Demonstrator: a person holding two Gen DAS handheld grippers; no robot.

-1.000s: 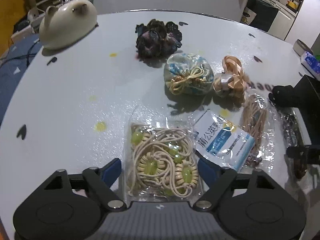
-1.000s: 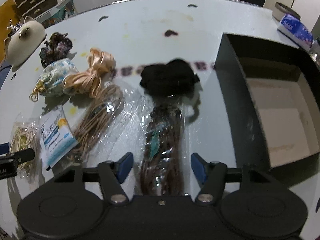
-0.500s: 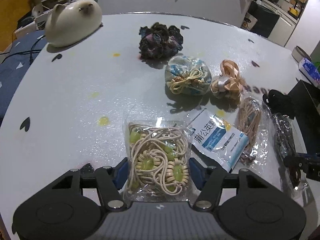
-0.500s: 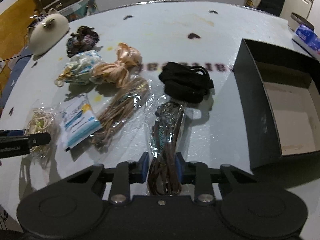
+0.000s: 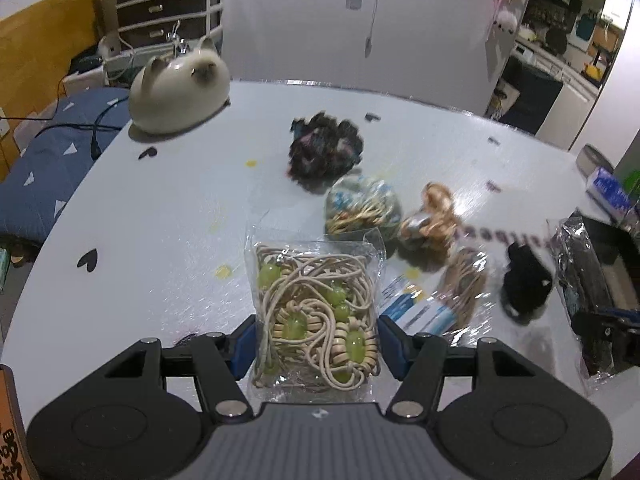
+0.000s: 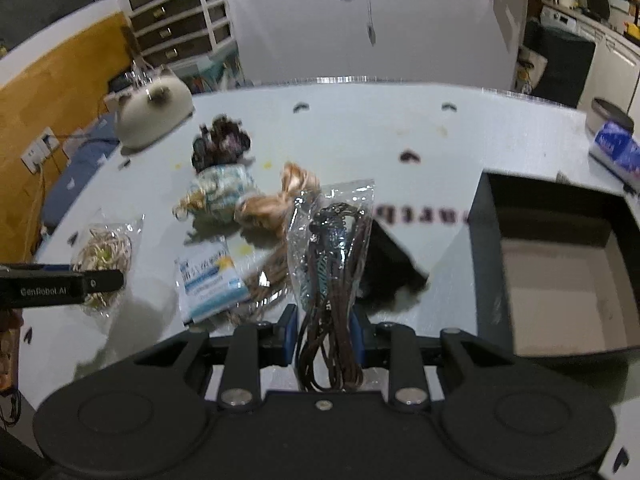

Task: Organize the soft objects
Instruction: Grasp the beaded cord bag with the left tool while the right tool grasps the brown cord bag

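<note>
**Both bags pinched, box waiting**

Left wrist: my left tool [image 5: 316,338] is clamped on the beige cord bag [image 5: 314,312], lifted off the tabletop [image 5: 168,216].

Right wrist: my right tool [image 6: 323,334] clamps the brown cord bag [image 6: 330,264], raised beside the open box [image 6: 560,272], its likely destination.

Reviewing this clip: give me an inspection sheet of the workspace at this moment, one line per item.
Surface: white round table with small heart marks and yellow spots.
Job's things: bag of cream cords with green beads in the left gripper; bag of dark brown cords in the right gripper; dark scrunchie, floral pouch, peach ribbon bow, black cloth and white sachet on the table.
Clutter: cat-shaped ornament; tissue pack.
Grippers: both jaws closed on their bags.
Cables: black lead over blue bedding, off the table.
Surroundings: open black box, empty where visible; drawer unit.
</note>
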